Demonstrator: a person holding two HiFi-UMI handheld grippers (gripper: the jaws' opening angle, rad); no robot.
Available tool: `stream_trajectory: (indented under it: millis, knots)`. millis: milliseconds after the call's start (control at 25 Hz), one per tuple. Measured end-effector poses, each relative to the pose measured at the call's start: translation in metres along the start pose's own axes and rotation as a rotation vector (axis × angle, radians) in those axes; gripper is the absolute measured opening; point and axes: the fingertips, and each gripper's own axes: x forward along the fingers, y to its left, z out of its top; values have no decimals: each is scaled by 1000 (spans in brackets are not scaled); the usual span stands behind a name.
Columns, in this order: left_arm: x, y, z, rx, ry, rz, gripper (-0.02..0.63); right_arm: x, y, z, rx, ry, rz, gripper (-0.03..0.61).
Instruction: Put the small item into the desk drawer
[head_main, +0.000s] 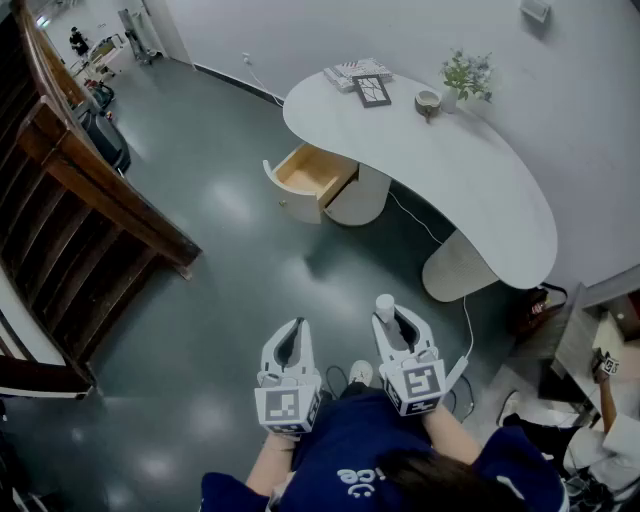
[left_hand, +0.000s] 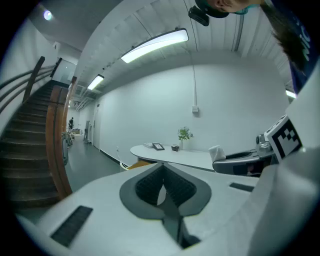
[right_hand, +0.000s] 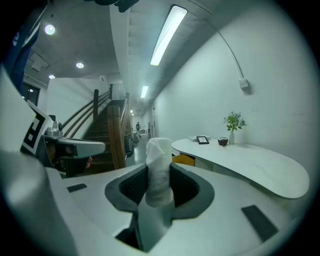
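Observation:
A small white rolled item (right_hand: 160, 167) stands upright between the pads of my right gripper (right_hand: 160, 189), which is shut on it; in the head view the item (head_main: 385, 305) sticks out past that gripper (head_main: 390, 322). My left gripper (head_main: 291, 342) hangs beside it, its jaws (left_hand: 164, 189) together with nothing in them. Both are held low in front of the person's body, well away from the curved white desk (head_main: 470, 175). The desk's wooden drawer (head_main: 310, 175) is pulled open and looks bare inside. From the right gripper view only its yellow edge (right_hand: 184, 160) shows.
A dark wooden staircase with a railing (head_main: 90, 190) fills the left side. On the desk's far end stand books (head_main: 350, 70), a picture frame (head_main: 372, 90), a bowl (head_main: 428, 100) and a potted plant (head_main: 465, 75). A cable (head_main: 425, 225) runs under the desk. Clutter and a person (head_main: 610, 400) are at the right.

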Motion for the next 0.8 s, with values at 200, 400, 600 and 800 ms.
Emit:
stream_trajectory:
  millis: [200, 400, 600, 800]
  knots:
    - [-6, -6, 0, 9, -16, 35, 3, -7, -5, -2, 17, -10, 28, 133]
    - [-6, -5, 0, 16, -28, 79, 3, -8, -22, 2, -9, -39, 39, 135]
    - [-1, -10, -5, 7, -47, 62, 3, -7, -23, 0, -12, -34, 58, 137]
    - [15, -13, -1, 19, -48, 7, 3, 6, -19, 0, -13, -29, 84, 136]
